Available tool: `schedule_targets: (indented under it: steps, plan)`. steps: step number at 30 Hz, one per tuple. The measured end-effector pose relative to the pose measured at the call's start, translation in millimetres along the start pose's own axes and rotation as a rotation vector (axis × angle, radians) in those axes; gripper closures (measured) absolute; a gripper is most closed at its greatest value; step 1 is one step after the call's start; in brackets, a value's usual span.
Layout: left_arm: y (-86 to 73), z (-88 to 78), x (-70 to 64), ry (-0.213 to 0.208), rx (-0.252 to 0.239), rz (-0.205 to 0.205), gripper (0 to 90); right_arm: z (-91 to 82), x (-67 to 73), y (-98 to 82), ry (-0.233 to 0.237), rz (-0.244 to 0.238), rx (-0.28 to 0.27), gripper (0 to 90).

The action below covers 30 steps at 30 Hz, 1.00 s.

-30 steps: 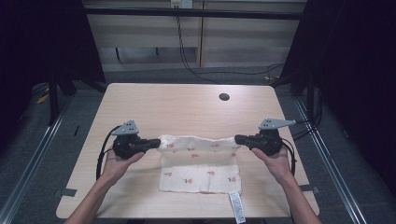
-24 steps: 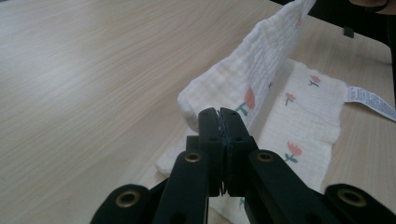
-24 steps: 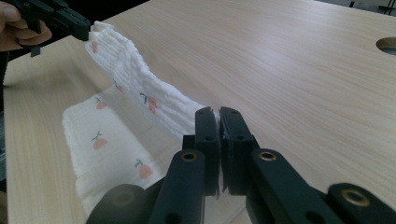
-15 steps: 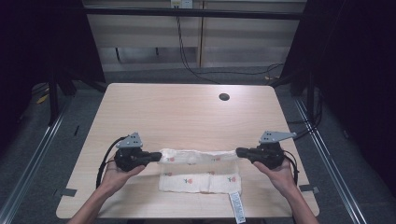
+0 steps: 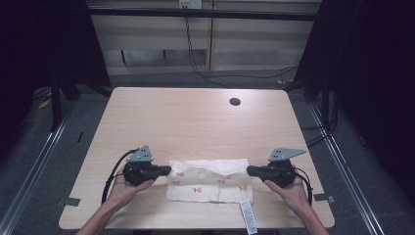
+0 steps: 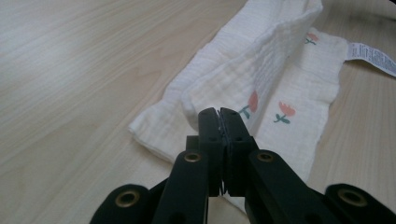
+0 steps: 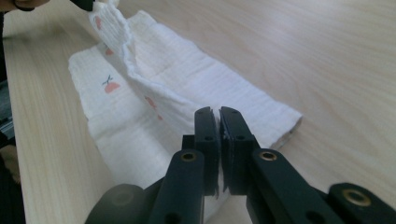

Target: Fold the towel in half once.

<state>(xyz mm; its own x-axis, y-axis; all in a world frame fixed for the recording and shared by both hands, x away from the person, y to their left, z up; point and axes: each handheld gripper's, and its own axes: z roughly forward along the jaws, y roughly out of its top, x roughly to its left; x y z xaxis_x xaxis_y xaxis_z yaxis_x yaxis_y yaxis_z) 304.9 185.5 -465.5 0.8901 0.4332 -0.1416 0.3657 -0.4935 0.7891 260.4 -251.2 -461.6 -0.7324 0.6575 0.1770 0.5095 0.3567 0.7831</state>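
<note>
Folding a flower-printed white cloth (image 5: 210, 183) near the front edge of the wooden table (image 5: 195, 117), a person had the left gripper (image 5: 164, 170) clamped on its left corner and the right gripper (image 5: 250, 171) clamped on its right corner. The far edge was pulled toward the near one, the fold judged almost laid but not released. Compared with a second earlier, both grippers sat lower and nearer the person, the cloth folded narrower.

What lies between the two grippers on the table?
In the high view, only the white flower-print cloth spans from the left gripper to the right gripper; each pinches one end.
</note>
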Motion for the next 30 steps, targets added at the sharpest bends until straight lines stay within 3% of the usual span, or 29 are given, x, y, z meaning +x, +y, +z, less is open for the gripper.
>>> schedule_targets:
  steps: [2, 8, 15, 23, 28, 30]
  plan:
    - [-4.1, 0.5, -5.3, -0.013, 0.022, 0.014, 88.7, 0.8, 1.3, -3.9, 0.000, -0.004, 0.017, 86.2]
    - [-10.8, -2.9, -9.4, -0.035, 0.029, 0.016, 88.3, -1.5, 5.7, -13.4, 0.005, 0.005, 0.045, 84.9]
    - [-21.4, 8.5, -21.6, -0.068, 0.110, 0.038, 84.5, 3.1, 9.9, -24.8, 0.009, 0.000, 0.089, 80.9]
    - [-23.5, 0.2, -25.0, -0.066, 0.090, 0.036, 81.2, -2.6, 17.3, -27.7, 0.023, -0.008, 0.091, 75.5]
    - [-21.5, -5.4, -20.5, -0.055, 0.062, 0.023, 79.0, -6.9, 19.7, -23.8, 0.021, -0.011, 0.071, 73.1]
    - [-17.5, -10.9, -17.5, -0.047, 0.029, 0.010, 78.8, -5.7, 18.2, -22.2, 0.017, -0.010, 0.069, 71.8]
